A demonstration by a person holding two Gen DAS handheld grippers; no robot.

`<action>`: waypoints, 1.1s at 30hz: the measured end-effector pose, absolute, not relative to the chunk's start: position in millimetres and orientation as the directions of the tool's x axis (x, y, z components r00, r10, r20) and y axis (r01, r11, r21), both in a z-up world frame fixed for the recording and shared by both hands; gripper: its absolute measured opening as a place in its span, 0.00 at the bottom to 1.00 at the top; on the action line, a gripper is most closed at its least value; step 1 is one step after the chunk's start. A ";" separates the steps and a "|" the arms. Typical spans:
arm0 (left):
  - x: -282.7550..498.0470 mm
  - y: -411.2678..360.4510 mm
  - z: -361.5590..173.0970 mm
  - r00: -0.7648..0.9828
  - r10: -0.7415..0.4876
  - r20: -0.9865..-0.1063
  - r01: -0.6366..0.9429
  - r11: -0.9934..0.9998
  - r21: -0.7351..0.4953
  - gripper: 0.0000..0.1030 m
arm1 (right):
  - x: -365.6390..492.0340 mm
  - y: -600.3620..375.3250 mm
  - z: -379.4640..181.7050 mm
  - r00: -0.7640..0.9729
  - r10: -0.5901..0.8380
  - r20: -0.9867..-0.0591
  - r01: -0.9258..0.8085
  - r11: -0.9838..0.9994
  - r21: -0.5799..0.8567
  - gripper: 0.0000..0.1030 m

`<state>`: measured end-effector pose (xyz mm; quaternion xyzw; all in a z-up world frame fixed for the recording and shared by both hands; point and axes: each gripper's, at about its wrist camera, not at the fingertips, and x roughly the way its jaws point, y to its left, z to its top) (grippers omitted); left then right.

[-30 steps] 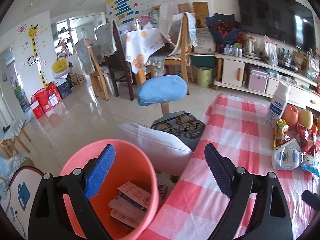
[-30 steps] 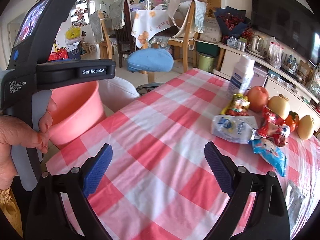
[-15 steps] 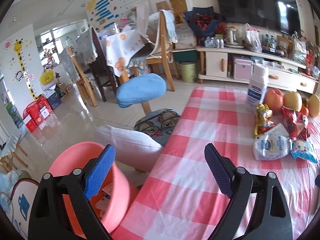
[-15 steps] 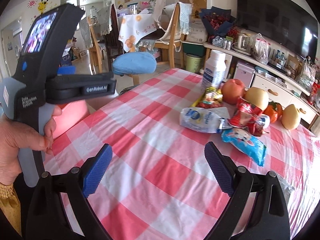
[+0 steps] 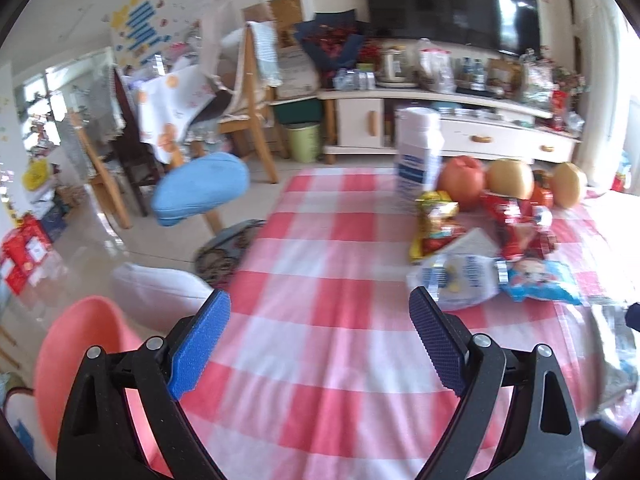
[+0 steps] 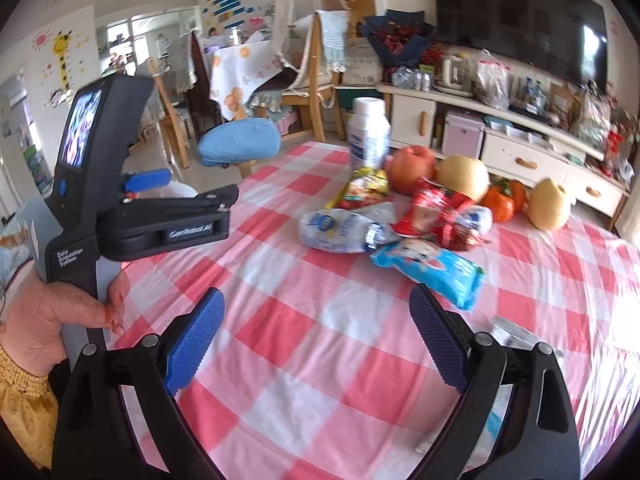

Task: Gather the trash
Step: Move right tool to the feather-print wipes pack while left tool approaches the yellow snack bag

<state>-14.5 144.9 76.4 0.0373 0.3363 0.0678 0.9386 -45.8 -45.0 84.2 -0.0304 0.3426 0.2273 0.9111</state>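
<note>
Left gripper [image 6: 160, 184] marked "GenRobot.AI", "Data Acquisition System", fingers spread, empty, right gripper [image 6: 316, 332] likewise

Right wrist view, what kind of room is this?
Most likely a home living and dining room: a wall television above a low cabinet, wooden dining chairs, and a checked tablecloth.

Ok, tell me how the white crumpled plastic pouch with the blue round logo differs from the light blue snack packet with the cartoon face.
The white crumpled plastic pouch is mostly white with a blue round logo; the light blue snack packet is blue with a cartoon face. The pouch looks crumpled and flattened, the packet fuller. The pouch lies closer to the white bottle; the packet lies nearer the camera. Both lie flat on the red-and-white checked tablecloth, ends meeting.
</note>
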 end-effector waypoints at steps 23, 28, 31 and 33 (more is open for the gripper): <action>146.8 81.9 24.7 0.605 -0.117 -0.787 -0.007 0.988 -0.152 0.88 | -7.8 -177.0 91.1 0.719 0.236 -0.653 -0.185 0.972 0.147 0.91; 175.9 75.4 11.6 0.556 -0.084 -0.827 -0.029 0.992 -0.120 0.79 | 2.5 -203.1 75.8 0.647 0.261 -0.716 -0.126 0.963 0.237 0.91; 187.2 73.6 3.6 0.524 -0.078 -0.848 -0.038 0.993 -0.115 0.71 | 6.9 -217.8 62.1 0.593 0.285 -0.753 -0.081 0.952 0.296 0.91; 192.0 73.1 -2.4 0.508 -0.066 -0.859 -0.052 0.993 -0.107 0.66 | 8.4 -222.7 52.4 0.553 0.305 -0.775 -0.060 0.943 0.328 0.91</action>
